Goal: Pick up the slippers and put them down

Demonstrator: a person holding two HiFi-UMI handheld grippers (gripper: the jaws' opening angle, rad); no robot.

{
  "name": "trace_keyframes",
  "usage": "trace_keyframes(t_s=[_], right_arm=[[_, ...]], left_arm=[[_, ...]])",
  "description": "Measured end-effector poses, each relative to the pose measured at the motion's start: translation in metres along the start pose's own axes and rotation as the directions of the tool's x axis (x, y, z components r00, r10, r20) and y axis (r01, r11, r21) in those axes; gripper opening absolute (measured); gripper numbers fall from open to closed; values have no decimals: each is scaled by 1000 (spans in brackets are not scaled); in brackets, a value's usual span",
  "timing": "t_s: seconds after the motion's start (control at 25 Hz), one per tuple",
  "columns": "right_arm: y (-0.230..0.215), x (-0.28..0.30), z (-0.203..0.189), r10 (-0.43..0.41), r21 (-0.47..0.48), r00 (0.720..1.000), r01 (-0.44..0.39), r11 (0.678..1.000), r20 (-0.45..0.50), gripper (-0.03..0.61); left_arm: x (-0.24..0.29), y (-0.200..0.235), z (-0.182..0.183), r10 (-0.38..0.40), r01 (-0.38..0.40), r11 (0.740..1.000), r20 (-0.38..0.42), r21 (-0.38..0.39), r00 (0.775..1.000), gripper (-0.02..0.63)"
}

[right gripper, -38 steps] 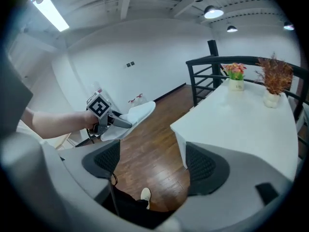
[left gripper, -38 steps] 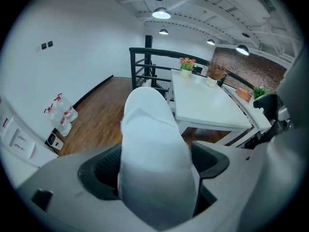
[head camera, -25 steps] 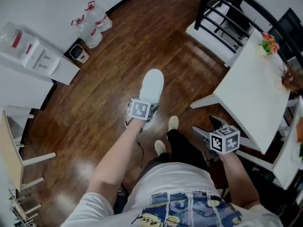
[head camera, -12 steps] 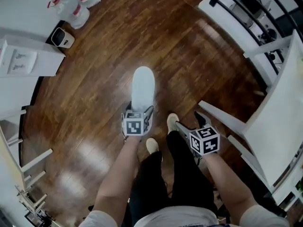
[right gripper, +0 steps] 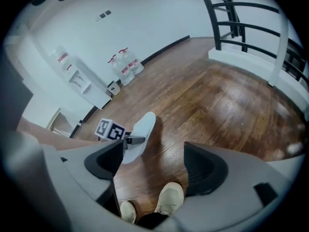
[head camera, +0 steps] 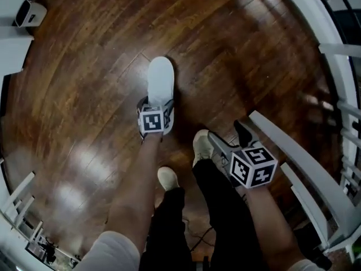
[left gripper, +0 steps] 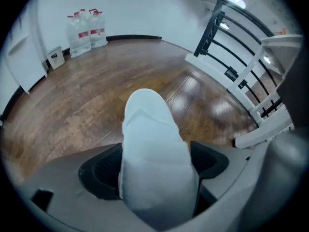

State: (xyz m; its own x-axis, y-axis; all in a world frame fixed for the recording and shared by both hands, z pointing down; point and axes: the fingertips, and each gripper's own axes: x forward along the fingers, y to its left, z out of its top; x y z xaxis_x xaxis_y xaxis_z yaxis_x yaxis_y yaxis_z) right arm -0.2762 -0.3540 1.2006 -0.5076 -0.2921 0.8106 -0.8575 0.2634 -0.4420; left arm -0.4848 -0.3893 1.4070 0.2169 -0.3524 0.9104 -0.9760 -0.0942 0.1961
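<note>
Dark wooden floor [head camera: 84,95] underneath. Left gripper [head camera: 156,110] clamped on the heel end of a white slipper [head camera: 161,81], jaws part-open to its width, mid head view. Slipper long axis 6-to-12, toe toward 12 o'clock. Right gripper [right gripper: 154,163] at 4 o'clock, jaws wide apart, nothing held.

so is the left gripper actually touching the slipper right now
Touching. In the left gripper view, the left gripper has both jaws pressed against the sides of the white slipper, with no gap.
</note>
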Motion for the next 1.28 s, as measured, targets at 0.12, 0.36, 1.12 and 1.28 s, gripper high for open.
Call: trace_keyframes(t_s=[0.12,0.36,1.12,1.28], right_arm=[[-3,25,-5,29,13,999,-30,999,15,389],[6,29,-12,25,38,1000,-25,999,14,396],[193,-429,33,-93,-130,993,102,986,72,396],[243,-548,-6,-134,-27,979,139,990,153,396]], left_arm=[[63,22,-37,-3,2,1000,-48,-23,999,438],[63,30,-80,19,-18,1000,-194,6,981,477],[-530,-142,68,-143,161,906,-75,392,987,474],[-670,-187,66,-234,236,882,-56,408,971,472]])
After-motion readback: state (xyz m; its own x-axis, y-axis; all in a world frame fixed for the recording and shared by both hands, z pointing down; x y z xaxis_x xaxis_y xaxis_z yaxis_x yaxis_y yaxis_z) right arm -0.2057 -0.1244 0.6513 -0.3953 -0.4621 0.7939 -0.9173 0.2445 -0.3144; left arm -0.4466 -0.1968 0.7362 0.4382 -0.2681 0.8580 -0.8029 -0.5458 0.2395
